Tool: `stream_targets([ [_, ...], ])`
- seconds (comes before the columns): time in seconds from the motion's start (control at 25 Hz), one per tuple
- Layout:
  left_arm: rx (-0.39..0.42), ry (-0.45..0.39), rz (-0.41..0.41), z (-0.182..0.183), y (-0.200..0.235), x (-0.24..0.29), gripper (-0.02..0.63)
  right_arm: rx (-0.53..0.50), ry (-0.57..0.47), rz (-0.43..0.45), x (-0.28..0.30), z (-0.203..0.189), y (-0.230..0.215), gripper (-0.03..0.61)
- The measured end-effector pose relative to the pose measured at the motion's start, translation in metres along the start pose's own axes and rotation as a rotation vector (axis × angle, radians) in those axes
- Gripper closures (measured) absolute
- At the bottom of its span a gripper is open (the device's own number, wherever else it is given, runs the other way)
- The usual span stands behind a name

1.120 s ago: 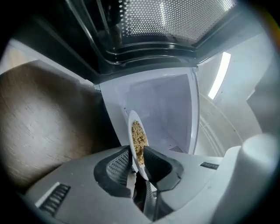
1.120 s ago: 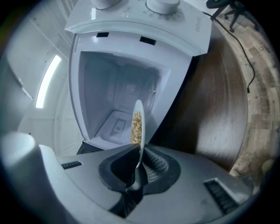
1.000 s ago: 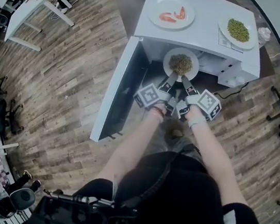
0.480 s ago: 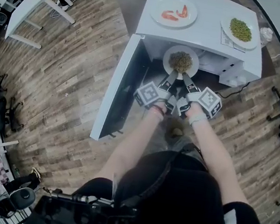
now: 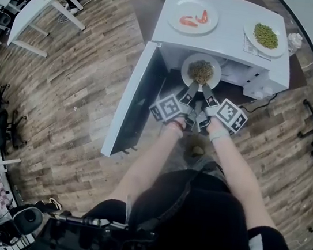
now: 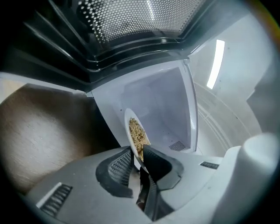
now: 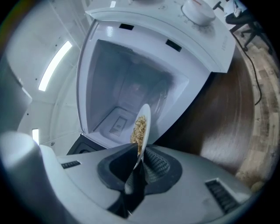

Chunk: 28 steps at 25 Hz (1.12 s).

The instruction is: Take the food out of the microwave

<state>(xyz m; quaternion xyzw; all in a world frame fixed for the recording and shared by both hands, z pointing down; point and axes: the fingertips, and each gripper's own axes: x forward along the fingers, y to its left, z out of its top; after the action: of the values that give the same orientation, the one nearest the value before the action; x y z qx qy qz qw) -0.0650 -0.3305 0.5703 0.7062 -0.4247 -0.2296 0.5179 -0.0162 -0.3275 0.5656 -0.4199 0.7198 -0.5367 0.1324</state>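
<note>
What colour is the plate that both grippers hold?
White; the plate shows best in the head view.

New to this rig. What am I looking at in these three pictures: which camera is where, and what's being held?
There is no robot arm here: a person holds a two-jaw gripper in each hand. The wide picture comes from a camera on the person's head, looking steeply down. The other two cameras ride on the left gripper and the right gripper and look along their jaws.

The microwave stands with its door swung open. On top of it sit a plate with shrimp and a plate of green food.

Both grippers pinch the near rim of a white plate of brownish grainy food at the oven's mouth. Both pairs of jaws have just opened slightly, with the rim between their pads.
</note>
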Motion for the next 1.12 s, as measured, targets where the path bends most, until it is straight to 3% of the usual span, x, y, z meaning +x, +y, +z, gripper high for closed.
stream_targets([
  [1.12, -0.008, -0.148, 0.031, -0.027, -0.018, -0.052, 0.552, 0.048, 0.128, 0.132, -0.042, -0.03, 0.011, 0.541],
])
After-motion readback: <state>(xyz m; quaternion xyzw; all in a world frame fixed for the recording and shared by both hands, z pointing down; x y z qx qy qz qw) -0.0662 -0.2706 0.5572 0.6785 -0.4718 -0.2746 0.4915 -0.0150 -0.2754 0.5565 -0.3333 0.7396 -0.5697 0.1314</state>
